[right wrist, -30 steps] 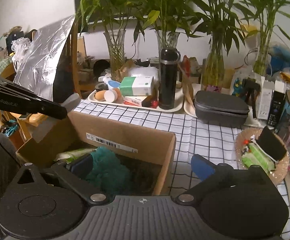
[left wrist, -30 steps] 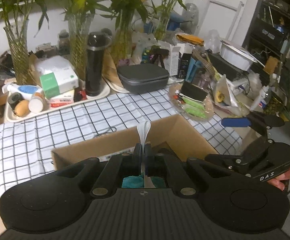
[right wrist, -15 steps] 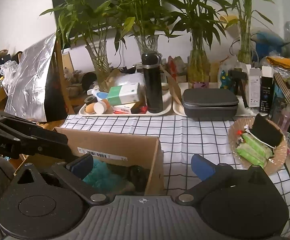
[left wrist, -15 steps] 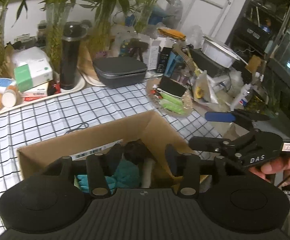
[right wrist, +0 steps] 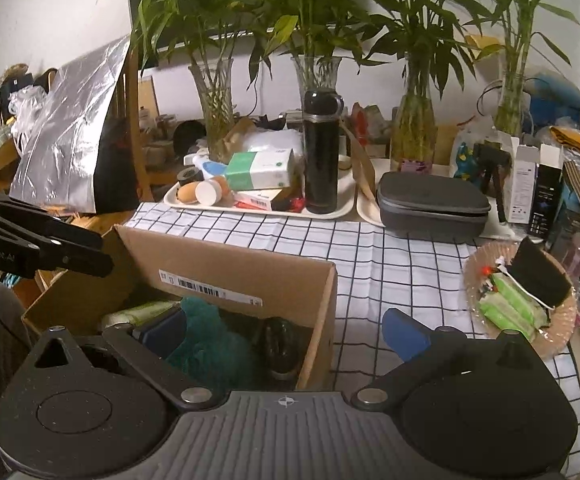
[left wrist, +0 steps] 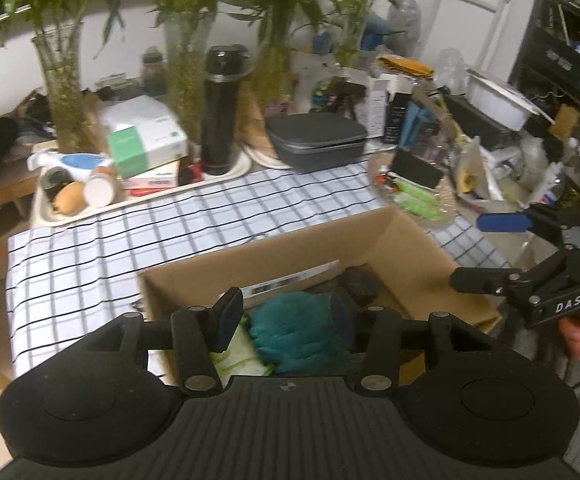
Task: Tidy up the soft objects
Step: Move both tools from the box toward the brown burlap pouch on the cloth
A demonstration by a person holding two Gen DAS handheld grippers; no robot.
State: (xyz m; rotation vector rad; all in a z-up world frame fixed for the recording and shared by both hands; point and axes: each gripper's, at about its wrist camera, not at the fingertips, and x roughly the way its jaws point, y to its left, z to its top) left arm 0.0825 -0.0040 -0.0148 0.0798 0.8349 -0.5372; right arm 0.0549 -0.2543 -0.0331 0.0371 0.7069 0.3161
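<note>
Left tongs [left wrist: 285, 312] parted since before, white spoon gone from them

A white wall [right wrist: 49, 20] is being seen behind the table. The table is being covered by a white cloth with a black grid [right wrist: 390, 264]. Bamboo stalks are being held in glass vases [right wrist: 215, 108] along the back. Dark shelving [left wrist: 562, 52] is being seen at one side. Dim indoor light is being cast.

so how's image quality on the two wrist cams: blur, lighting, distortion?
Left wrist: soft and motion-smeared, the bamboo vases and checked tablecloth blurred, dim warm light. Right wrist: sharper, the cardboard box barcode label crisp, glare on the silver foil bag. Both show fisheye bending and dark corners.
</note>
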